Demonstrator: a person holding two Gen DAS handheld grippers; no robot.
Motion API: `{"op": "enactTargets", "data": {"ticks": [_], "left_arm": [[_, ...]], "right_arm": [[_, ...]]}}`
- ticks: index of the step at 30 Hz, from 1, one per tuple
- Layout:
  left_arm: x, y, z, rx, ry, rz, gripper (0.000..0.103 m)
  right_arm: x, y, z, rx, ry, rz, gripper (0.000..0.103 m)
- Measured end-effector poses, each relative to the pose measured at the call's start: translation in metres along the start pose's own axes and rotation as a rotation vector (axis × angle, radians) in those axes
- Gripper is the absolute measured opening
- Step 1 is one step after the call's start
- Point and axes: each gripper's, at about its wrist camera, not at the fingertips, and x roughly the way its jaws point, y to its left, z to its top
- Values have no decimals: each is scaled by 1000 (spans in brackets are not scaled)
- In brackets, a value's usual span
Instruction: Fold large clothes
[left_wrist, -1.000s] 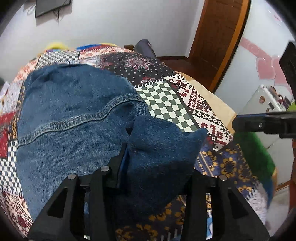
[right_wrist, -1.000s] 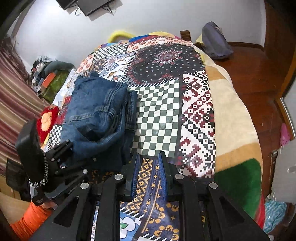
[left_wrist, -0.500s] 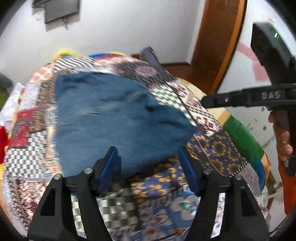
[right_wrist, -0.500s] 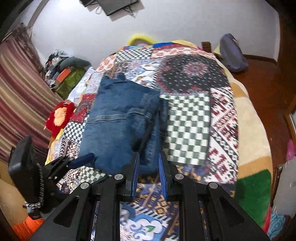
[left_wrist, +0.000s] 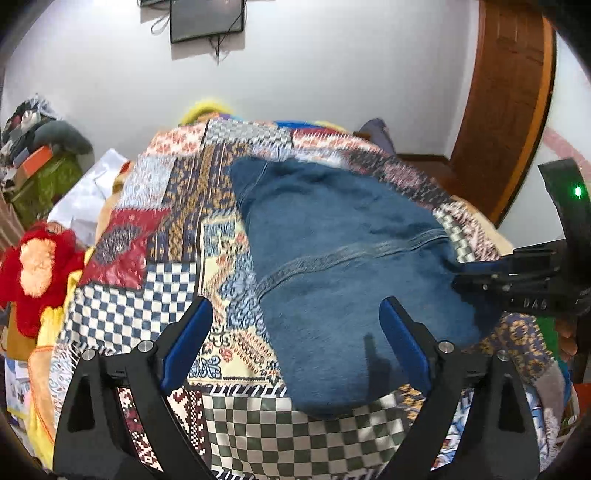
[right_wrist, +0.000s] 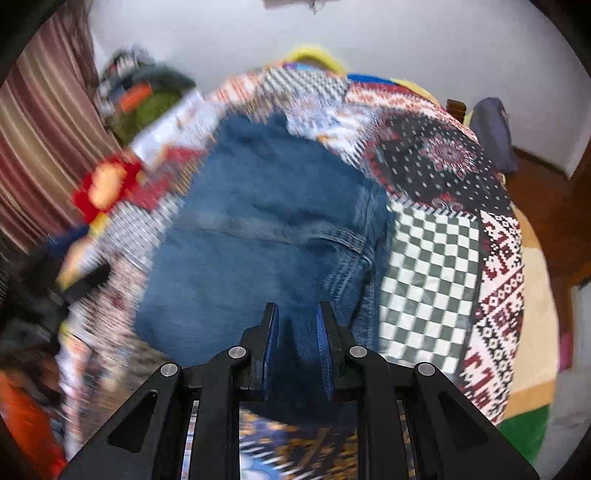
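Observation:
A folded blue denim garment (left_wrist: 332, 266) lies on the patchwork bedspread (left_wrist: 147, 240). My left gripper (left_wrist: 295, 332) is open and empty above the garment's near left edge, jaws wide apart. The garment also shows in the blurred right wrist view (right_wrist: 258, 229). My right gripper (right_wrist: 295, 332) hovers over the garment's near edge with its jaws a narrow gap apart and nothing clearly between them. The right gripper's body (left_wrist: 524, 280) shows at the right of the left wrist view, by the garment's right side.
A red stuffed toy (left_wrist: 37, 266) lies at the bed's left edge. Cluttered boxes and clothes (left_wrist: 40, 155) stand by the left wall. A wooden door (left_wrist: 509, 92) is at the right. A grey bag (right_wrist: 491, 129) sits on the floor past the bed.
My left gripper let go of the denim flap, opened wide and pulled back to the left. The flap now lies flat on the garment. My right gripper moved over the garment's near edge.

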Motion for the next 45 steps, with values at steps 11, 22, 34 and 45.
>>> {"op": "enactTargets", "data": {"ticks": [11, 22, 34, 45], "left_arm": [[37, 8, -32, -38, 110, 6, 93], [14, 2, -44, 25, 102, 64, 92], [-15, -2, -28, 96, 10, 110, 92], [21, -2, 23, 135, -70, 101, 98]], "right_arm": [[22, -16, -33, -29, -11, -99, 16], [14, -64, -65, 155, -3, -65, 89], [-34, -74, -41, 230, -108, 11, 89], [-23, -56, 23, 192, -144, 107, 89]]}}
